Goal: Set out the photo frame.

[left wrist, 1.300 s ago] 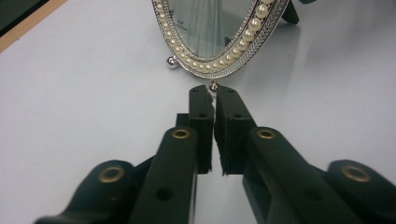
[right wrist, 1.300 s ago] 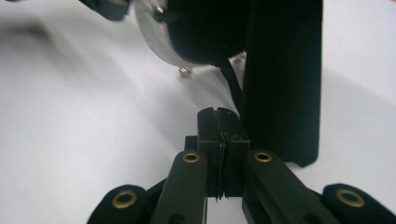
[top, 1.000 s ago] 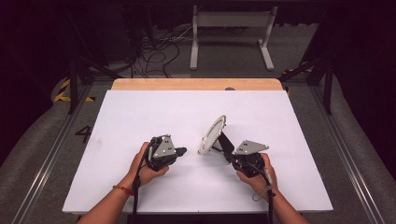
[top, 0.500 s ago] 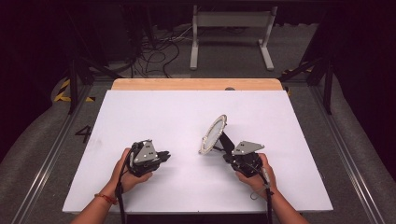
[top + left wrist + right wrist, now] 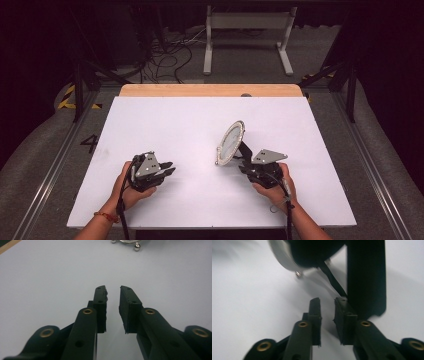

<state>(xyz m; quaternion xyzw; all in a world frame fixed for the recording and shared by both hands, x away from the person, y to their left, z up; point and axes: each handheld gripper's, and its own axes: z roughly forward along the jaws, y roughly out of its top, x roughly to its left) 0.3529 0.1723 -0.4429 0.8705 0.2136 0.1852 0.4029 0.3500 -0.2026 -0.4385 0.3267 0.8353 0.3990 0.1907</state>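
Note:
An oval frame [image 5: 231, 142] with a beaded silver rim stands tilted on the white table [image 5: 165, 120], propped by its black back stand [image 5: 245, 150]. My right gripper [image 5: 244, 162] sits just behind that stand. Its jaws have just been opening and have nothing between them. In the right gripper view the gripper [image 5: 327, 302] shows a narrow gap, with the black stand [image 5: 365, 277] just past its right jaw and the frame's back [image 5: 312, 252] above. My left gripper [image 5: 170, 170] rests at the front left, apart from the frame. Its jaws [image 5: 113, 291] have just been opening over bare table, and the frame's rim [image 5: 137, 247] lies far ahead.
A wooden strip [image 5: 210, 90] borders the table's far edge. Beyond it on the floor lie cables [image 5: 165, 55] and a white metal stand [image 5: 245, 30]. Metal rails [image 5: 55, 165] run along both sides of the table. Bare tabletop lies between my two hands.
My left hand has slid left, away from the frame. Both grippers' jaws have parted slightly, the right one letting go of the frame's stand. The frame has stayed upright.

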